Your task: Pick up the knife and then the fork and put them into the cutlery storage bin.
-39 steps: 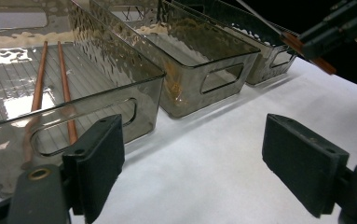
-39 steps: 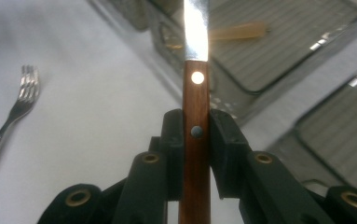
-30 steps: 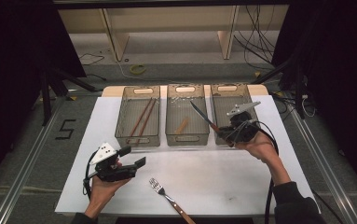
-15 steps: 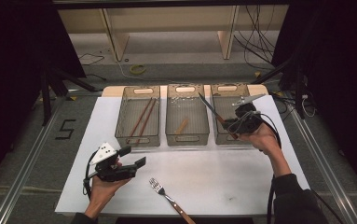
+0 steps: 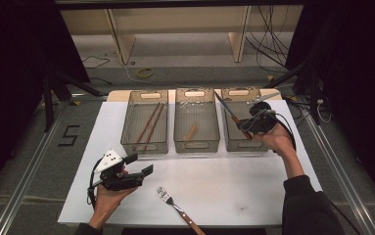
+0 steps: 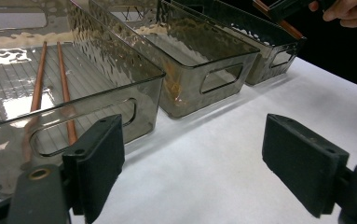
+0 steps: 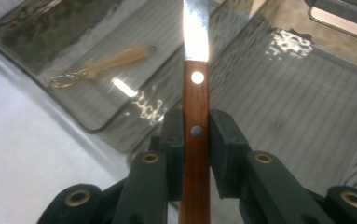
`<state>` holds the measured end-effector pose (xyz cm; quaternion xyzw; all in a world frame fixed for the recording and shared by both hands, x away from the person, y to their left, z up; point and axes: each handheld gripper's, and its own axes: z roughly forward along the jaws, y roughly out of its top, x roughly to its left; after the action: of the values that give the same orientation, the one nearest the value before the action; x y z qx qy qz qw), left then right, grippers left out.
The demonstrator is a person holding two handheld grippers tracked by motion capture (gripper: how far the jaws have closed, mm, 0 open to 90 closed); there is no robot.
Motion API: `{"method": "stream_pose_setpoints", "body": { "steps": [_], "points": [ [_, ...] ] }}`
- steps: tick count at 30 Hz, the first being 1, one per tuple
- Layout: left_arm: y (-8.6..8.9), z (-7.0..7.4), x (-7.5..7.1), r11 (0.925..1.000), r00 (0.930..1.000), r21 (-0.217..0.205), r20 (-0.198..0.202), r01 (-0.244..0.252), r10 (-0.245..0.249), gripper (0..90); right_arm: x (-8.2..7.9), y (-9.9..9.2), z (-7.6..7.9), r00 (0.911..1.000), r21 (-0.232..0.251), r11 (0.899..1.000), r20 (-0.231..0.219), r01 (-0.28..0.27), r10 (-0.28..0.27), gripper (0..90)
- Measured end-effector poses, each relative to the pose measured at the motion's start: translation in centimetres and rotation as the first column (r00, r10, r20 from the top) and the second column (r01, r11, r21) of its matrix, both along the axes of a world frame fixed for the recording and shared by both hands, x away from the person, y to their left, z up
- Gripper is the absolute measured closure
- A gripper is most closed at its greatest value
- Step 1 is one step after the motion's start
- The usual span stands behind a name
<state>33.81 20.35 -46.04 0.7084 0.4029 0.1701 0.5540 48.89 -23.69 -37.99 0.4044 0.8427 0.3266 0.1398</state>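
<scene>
My right gripper (image 5: pixel 246 123) is shut on a knife (image 7: pixel 195 93) with a wooden handle and a steel blade, pads pressed on the handle (image 5: pixel 237 123). It hovers over the right clear bin (image 5: pixel 235 142), the blade pointing up-left toward the middle bin. My left gripper (image 5: pixel 141 164) stands open near the table's front left, nothing between its jaws (image 6: pixel 192 168), facing the left bin (image 6: pixel 97 84). A fork (image 5: pixel 175 209) with a wooden handle lies on the white table near the front edge.
Three clear bins stand in a row at the back of the white mat (image 5: pixel 234 186). The left bin (image 5: pixel 143 142) holds two brown chopsticks (image 5: pixel 151 122); the middle bin (image 5: pixel 196 143) holds a pale wooden piece (image 5: pixel 191 132). Dark floor and cables surround the table.
My right hand has carried the knife a little back and right, from over the gap between the bins to above the right bin. The left gripper has stayed put.
</scene>
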Motion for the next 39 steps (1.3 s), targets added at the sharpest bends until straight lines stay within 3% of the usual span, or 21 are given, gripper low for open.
{"method": "stream_pose_setpoints", "body": {
  "steps": [13,20,39],
  "points": [
    [0.0,0.0,0.0,1.0,1.0,0.0,-0.001,-0.001,0.001,20.4,1.4,-0.8,-0.2,0.9974,-0.01,0.997,-0.014,0.071,-0.071,77.1],
    [0.0,0.0,0.0,1.0,1.0,0.001,-0.002,-0.001,0.001,20.4,2.1,-1.2,-0.7,0.991,-0.018,0.991,-0.033,0.129,-0.13,77.1],
    [0.0,-0.1,0.0,1.0,1.0,0.003,-0.002,-0.003,0.003,20.5,2.4,-1.2,-1.8,0.9788,-0.04,0.98,-0.057,0.195,-0.197,77.0]
  ]
}}
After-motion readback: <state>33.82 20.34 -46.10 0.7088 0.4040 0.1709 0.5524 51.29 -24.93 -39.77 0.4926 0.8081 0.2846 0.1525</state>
